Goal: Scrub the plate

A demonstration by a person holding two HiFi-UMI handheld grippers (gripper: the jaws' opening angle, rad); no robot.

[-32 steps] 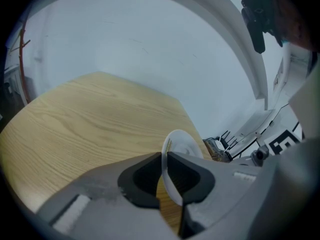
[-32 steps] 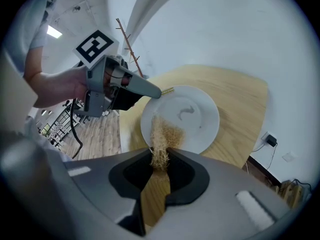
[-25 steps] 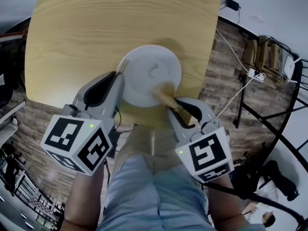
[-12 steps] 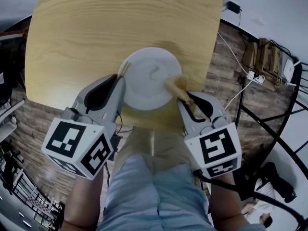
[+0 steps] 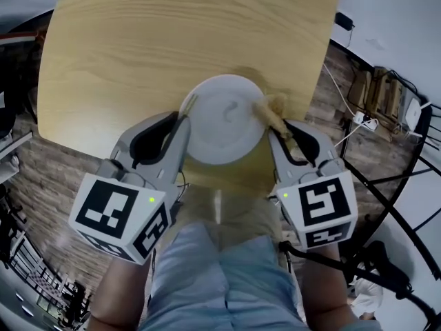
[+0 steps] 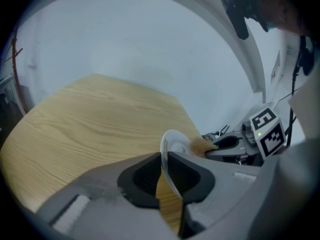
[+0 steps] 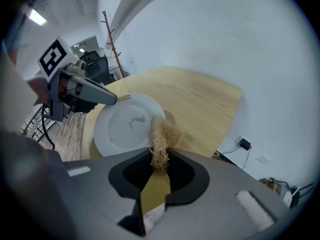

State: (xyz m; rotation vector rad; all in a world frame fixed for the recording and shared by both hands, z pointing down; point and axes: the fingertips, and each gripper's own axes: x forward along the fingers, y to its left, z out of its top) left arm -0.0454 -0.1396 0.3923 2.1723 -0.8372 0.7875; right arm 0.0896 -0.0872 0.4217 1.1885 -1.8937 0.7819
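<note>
1. A round white plate [image 5: 219,135] sits on the pale wooden tabletop [image 5: 172,40], close to the edge nearest the person
2. The left gripper [image 5: 185,116] comes at the plate from the left, and its jaws pinch the plate's left rim; the left gripper view shows the thin rim edge-on, running straight between the two pads
3. Those jaws have just eased a little wider, yet the rim sits between them and the pads press on it
4. The right gripper [image 5: 281,126] stands at the plate's right side, angled downward, its jaws clamped on a straw-coloured fibrous scrubber [image 5: 270,107]
5. In the right gripper view the scrubber's lower part is squeezed between the pads, and its frayed upper part sticks out past the jaw tips
6. The scrubber's free end lies at the plate's far-right rim, partly over the plate and partly over the bare wood beside it
7. A small grey curled smear [image 5: 231,109] marks the plate's inner face near its middle, apart from the scrubber
8. Each gripper carries a marker cube, the left one [image 5: 124,216] and the right one [image 5: 320,209], both nearer the person than the plate
9. The person's legs [image 5: 220,274] in light trousers show below the tabletop edge, between the two grippers
10. Dark wood-plank floor [image 5: 41,178] surrounds the tabletop, with white cables [image 5: 344,126] lying on it to the right
</note>
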